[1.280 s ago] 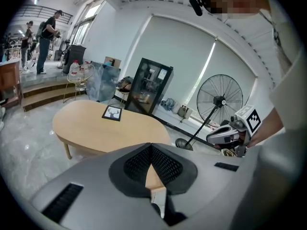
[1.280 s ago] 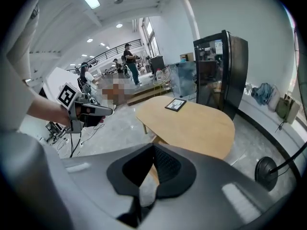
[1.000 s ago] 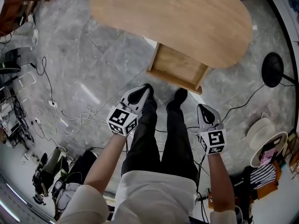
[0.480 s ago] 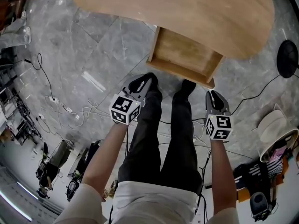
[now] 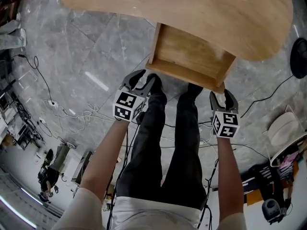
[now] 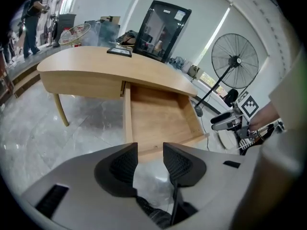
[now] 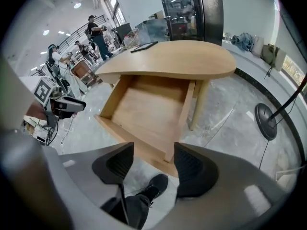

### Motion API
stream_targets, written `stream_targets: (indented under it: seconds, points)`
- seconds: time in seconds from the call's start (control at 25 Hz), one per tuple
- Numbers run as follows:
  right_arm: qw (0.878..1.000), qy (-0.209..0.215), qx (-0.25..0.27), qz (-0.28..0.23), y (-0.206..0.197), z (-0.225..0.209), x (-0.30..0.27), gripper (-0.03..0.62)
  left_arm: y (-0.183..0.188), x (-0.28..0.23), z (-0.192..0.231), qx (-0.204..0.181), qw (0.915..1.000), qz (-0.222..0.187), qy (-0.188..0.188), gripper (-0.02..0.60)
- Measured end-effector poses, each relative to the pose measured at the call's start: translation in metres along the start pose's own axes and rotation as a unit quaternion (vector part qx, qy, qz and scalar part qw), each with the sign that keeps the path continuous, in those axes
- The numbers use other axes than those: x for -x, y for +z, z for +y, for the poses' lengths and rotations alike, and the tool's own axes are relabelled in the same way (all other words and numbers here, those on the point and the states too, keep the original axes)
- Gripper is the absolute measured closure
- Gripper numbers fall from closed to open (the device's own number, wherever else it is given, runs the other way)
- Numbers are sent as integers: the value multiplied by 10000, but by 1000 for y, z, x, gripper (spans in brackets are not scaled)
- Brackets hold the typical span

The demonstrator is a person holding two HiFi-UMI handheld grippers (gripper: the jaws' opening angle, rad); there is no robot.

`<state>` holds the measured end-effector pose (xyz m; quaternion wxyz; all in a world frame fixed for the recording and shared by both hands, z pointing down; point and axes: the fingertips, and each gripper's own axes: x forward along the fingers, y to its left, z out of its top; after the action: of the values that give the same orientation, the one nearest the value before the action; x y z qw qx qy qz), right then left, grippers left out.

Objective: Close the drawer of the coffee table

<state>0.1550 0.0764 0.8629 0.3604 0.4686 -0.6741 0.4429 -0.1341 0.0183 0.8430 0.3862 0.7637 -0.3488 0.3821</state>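
Note:
The wooden coffee table (image 5: 206,13) has its drawer (image 5: 192,56) pulled out toward me, empty inside. My left gripper (image 5: 142,82) hovers just short of the drawer front's left end, its jaws opening with nothing between them. My right gripper (image 5: 223,97) hangs by the front's right corner, jaws also opening and empty. In the left gripper view the drawer (image 6: 160,116) lies beyond the left gripper (image 6: 150,155), with the right gripper (image 6: 229,121) off to the side. In the right gripper view the drawer front (image 7: 139,145) sits just past the right gripper (image 7: 153,164).
My legs and black shoes (image 5: 156,87) stand between the grippers, close to the drawer front. Cables (image 5: 72,111) trail over the grey floor at the left. A standing fan's base (image 5: 300,56) is at the right. People (image 7: 96,30) stand far behind the table.
Both grippers have dropped toward the drawer front and gone from shut to open. The table and drawer now sit closer in the head view.

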Motion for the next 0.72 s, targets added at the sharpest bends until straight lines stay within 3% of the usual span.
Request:
stream_targets:
  seconds: [0.32,0.72]
  points:
    - [9991,-282,-46,325,-32,-18,-31,246,-31,-33,27,-249,9986,462,70,320]
    - [9989,-318,-17,357,-50,-21,-45,204,-40,-57,28,-440,9975,552,46,307]
